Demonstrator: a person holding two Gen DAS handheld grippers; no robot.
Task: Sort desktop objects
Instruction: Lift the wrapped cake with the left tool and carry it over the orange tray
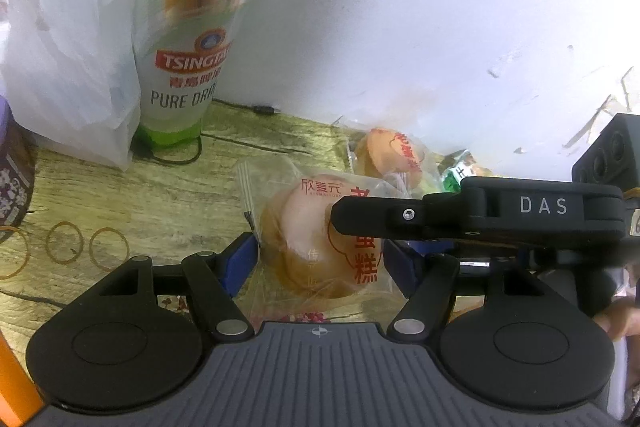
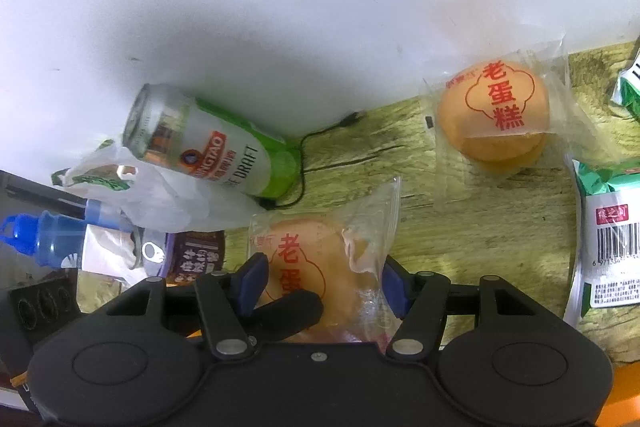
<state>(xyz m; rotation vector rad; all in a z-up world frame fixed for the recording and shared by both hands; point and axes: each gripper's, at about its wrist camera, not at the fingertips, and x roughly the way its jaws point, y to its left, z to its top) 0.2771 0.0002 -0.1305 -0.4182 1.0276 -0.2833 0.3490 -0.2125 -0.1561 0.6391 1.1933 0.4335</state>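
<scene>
A wrapped egg cake (image 1: 304, 227) with red print sits between the blue pads of my left gripper (image 1: 320, 267), which press on its clear wrapper. The same cake (image 2: 316, 259) is also squeezed between the pads of my right gripper (image 2: 322, 287). One black finger (image 1: 400, 219) of the right gripper crosses over the cake in the left wrist view. A second wrapped egg cake (image 2: 492, 119) lies on the wooden desk (image 2: 500, 227) by the white wall, apart from both grippers.
A green Tsingtao can (image 1: 188, 47) stands by the wall beside a white plastic bag (image 1: 60, 47), with a thin black cable (image 1: 240, 141) at its foot. Rubber bands (image 1: 64, 242) lie at left. Green snack packets (image 2: 608, 235) lie at right; a brown can (image 2: 192, 255) and blue bottle (image 2: 48, 239) stand at left.
</scene>
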